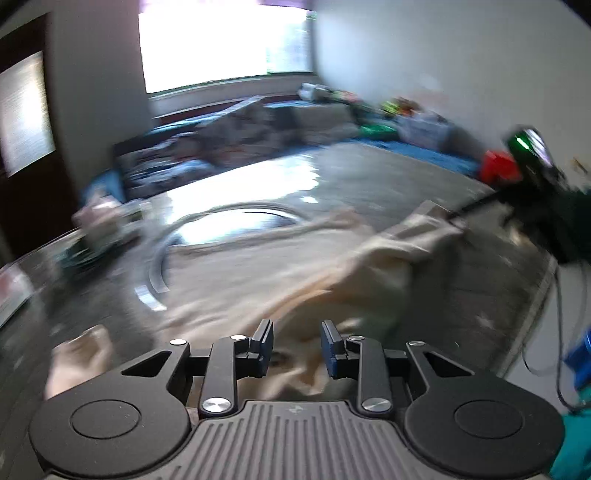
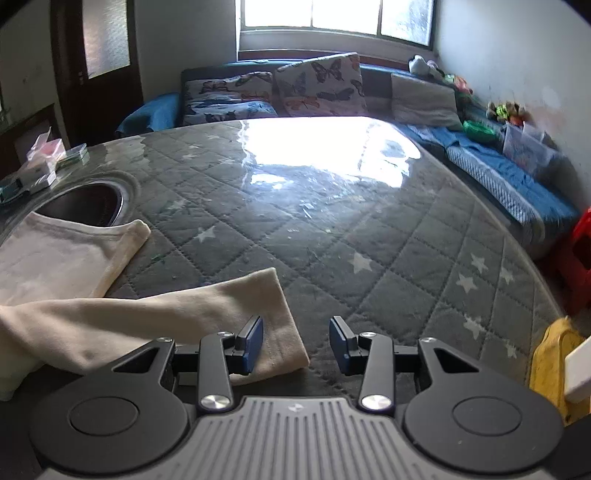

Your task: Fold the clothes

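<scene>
Grey quilted padding with pale stars covers the round table (image 2: 369, 236) under a glossy clear sheet that mirrors the window. Nearest the right gripper (image 2: 296, 343), whose jaws stand wide apart with nothing between them, the end of a cream sleeve (image 2: 221, 317) lies flat on the table, and the left finger sits over its hem. Left of that, the cream garment's body (image 2: 59, 258) spreads toward a round dark hole (image 2: 83, 205) in the tabletop. Small boxes (image 2: 40, 162) sit at the table's far left edge.

From the left wrist view everything is blurred. The left gripper (image 1: 297, 347) hangs with its jaws open above bunched cream cloth (image 1: 295, 280), gripping none of it as far as I can tell. Farther right, the other gripper shows as a dark shape with a green light near the sleeve's end.

Beyond the table, butterfly cushions (image 2: 317, 85) lean on a blue sofa (image 2: 509, 177) under the bright window (image 2: 336, 16).
</scene>
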The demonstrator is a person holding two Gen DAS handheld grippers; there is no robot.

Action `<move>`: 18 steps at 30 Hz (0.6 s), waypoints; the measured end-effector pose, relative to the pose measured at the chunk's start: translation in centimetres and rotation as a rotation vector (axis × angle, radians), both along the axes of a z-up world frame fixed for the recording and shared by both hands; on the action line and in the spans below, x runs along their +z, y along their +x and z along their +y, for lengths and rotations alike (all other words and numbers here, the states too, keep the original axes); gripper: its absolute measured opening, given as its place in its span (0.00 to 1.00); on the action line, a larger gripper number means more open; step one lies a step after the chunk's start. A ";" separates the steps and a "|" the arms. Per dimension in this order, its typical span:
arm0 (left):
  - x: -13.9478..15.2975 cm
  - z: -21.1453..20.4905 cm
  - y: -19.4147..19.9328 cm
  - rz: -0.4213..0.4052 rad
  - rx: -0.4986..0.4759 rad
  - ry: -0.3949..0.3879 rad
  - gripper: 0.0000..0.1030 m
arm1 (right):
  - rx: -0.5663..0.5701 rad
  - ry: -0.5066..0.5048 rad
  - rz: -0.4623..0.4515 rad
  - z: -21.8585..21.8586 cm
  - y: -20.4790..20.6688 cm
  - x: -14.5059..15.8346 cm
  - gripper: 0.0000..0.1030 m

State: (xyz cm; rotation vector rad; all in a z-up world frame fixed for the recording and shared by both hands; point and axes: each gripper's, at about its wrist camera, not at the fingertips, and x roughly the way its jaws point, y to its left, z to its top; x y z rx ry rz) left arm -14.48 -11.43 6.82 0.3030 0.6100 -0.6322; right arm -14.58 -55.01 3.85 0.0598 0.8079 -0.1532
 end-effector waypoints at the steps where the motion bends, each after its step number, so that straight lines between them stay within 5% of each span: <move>1: -0.4 -0.9 0.0 0.002 -0.031 0.014 0.30 | 0.000 0.012 0.005 -0.2 0.0 -0.1 0.39; 10: -2.8 -4.6 0.4 -0.036 -0.135 0.102 0.30 | 0.017 0.050 0.012 -0.5 -0.2 -0.3 0.40; 13: -2.7 -4.6 0.3 -0.034 -0.159 0.089 0.10 | 0.017 0.053 0.013 -0.4 -0.1 -0.3 0.40; 15: -2.2 -4.3 -0.1 -0.017 -0.185 0.060 0.05 | 0.025 0.059 0.014 -0.5 -0.2 -0.2 0.35; 18: -1.5 -3.9 -0.5 0.008 -0.224 0.015 0.05 | 0.034 0.065 0.014 -0.5 -0.4 0.0 0.12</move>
